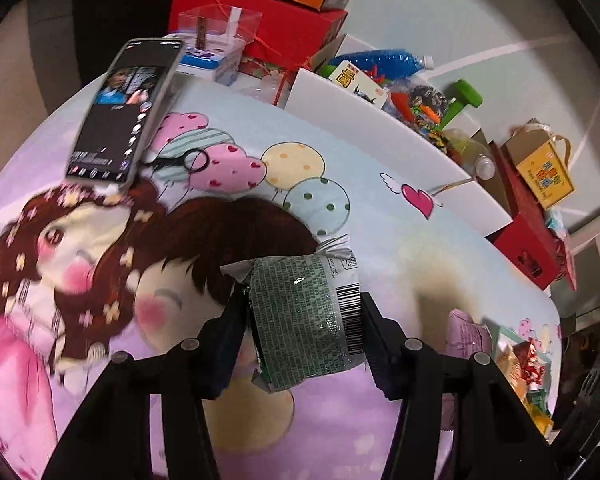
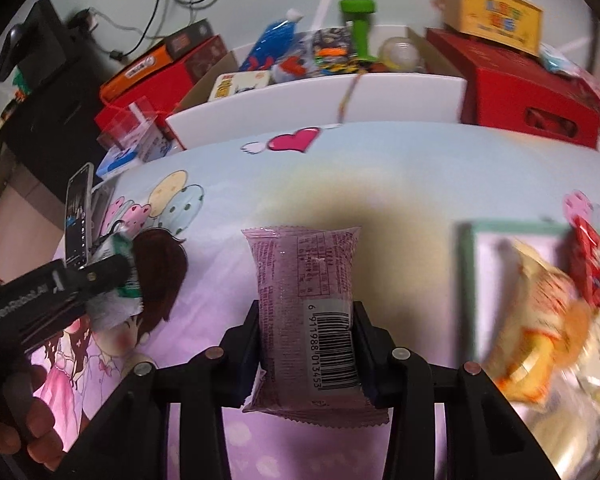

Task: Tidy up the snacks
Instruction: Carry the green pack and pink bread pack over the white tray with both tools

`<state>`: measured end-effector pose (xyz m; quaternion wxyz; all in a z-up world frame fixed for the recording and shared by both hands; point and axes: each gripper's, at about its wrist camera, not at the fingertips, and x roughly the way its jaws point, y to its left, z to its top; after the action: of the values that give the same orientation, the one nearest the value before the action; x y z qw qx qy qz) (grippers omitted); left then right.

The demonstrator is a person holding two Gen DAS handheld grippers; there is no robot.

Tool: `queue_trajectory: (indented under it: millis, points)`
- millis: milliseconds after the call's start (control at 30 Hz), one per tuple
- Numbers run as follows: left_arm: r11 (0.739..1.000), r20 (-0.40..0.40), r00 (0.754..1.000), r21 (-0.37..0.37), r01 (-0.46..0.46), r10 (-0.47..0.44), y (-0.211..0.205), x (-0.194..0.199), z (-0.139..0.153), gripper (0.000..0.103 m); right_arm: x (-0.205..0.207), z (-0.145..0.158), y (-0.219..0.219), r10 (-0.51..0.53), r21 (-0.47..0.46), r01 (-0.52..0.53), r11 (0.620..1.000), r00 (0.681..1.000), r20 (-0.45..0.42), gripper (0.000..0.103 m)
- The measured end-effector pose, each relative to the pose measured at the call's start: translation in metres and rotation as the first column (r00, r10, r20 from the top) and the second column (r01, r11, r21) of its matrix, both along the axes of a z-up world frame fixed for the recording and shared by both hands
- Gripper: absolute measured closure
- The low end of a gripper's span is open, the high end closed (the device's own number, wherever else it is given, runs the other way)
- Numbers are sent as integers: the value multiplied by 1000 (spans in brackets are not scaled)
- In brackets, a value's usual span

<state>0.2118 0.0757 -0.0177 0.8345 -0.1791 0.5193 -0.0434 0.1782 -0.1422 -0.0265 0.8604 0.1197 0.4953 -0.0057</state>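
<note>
My left tongs (image 1: 304,312) pinching green snack pack (image 1: 304,320), lower centre; right tongs (image 2: 306,344) pinching purple snack pack (image 2: 304,312), both clear of cartoon sheet (image 1: 380,216). Tray (image 2: 500,232) right holds few packets; these two left. Phone (image 1: 124,112) upper left, boxes beyond, nothing blocking.

A home: cartoon tablecloth (image 1: 380,152), toy-filled box (image 2: 380,92), gift boxes (image 2: 528,92).

Cloth (image 2: 380,168) middle free; tray (image 2: 470,264) right, phone (image 1: 124,112) left.
</note>
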Motion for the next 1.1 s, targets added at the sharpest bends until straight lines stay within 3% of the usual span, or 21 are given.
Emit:
queue_trajectory:
  millis: [500,667,1100]
  points:
    - [999,23,1000,-48,7,-6,-24,-76,13,46,-90,32,-35,-111,8,111,994,992,64,59]
    - [996,32,997,-59,74,-72,-42,-88,14,46,-110,37,-41,-135,11,135,991,988,73,59]
    - [981,101,976,44,188,-192,-95,-105,35,46,-134,40,-68,-185,36,183,983,978,100,59]
